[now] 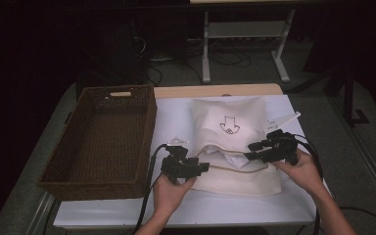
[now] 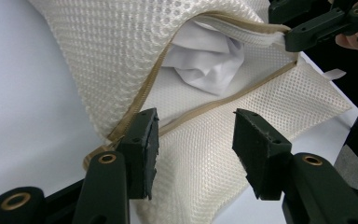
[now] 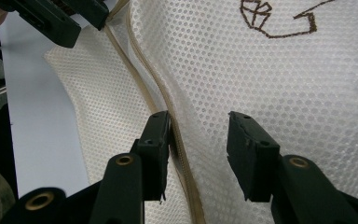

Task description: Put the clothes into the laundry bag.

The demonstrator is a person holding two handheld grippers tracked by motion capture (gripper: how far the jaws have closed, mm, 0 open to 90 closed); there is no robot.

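I work a white mesh laundry bag [image 1: 235, 147] that lies flat on the white-covered counter [image 1: 186, 205], just right of the brown wicker basket [image 1: 103, 142], which stands open-topped beside it, a likely place for the bag afterwards. The bag's tan zipper [image 2: 200, 105] is undone along the near edge, so the mouth gapes and white cloth [image 2: 205, 65] shows inside. My left tool [image 1: 203, 166] sits at the left end of the zipper line; in the left gripper view its jaws stand about half open, one on each side of the lower zipper edge where the two halves meet, and neither pad presses on the mesh, so it has hold of nothing. My right tool [image 1: 250, 156] sits at the right end of the mouth, near the upper flap that bears a printed outline drawing [image 1: 228, 126]. In the right gripper view its jaws are likewise about half open, the left jaw close against the zipper tape [image 3: 179, 140] and the other over bare mesh; I cannot tell whether that jaw touches the tape, but nothing is clamped. Placing one tool at each end of the opening keeps the mouth spread and lets either side be gripped without dragging the bag. I judge the contents are in and the zipper is next to be dealt with.
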